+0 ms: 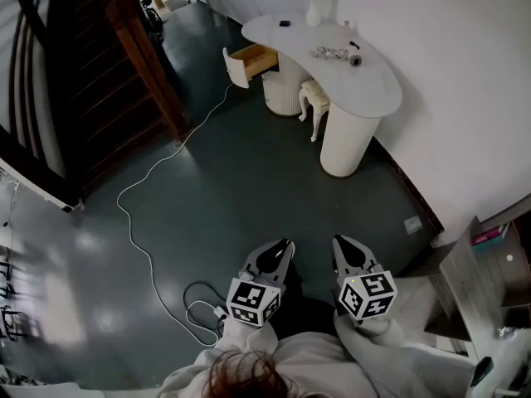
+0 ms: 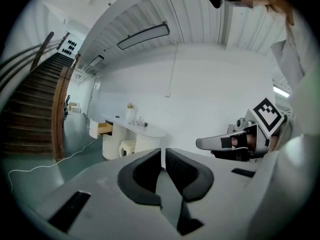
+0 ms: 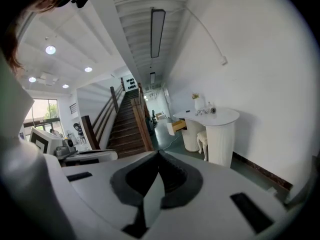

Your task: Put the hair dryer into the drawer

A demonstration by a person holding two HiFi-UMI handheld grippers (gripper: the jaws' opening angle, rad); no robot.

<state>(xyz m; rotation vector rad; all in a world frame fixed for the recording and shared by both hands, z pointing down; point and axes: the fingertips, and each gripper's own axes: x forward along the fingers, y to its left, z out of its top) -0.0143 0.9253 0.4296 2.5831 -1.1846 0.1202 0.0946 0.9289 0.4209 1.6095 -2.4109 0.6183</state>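
The hair dryer (image 1: 342, 55) lies on top of a white curved vanity table (image 1: 377, 89) far across the room. The table's wooden drawer (image 1: 251, 60) stands pulled open at its left end. My left gripper (image 1: 287, 245) and right gripper (image 1: 339, 243) are side by side close to my body, both shut and empty, far from the table. In the left gripper view the jaws (image 2: 163, 151) meet, with the table (image 2: 142, 130) small behind them. In the right gripper view the jaws (image 3: 159, 155) also meet, and the hair dryer (image 3: 212, 110) and drawer (image 3: 179, 126) show in the distance.
A white stool (image 1: 314, 99) stands under the table and a vase (image 1: 314, 10) on top of it. A white cable (image 1: 138, 222) snakes over the dark floor to a coil by my feet. A dark wooden staircase (image 1: 91, 81) rises at the left. A grey desk (image 1: 485, 293) is at the right.
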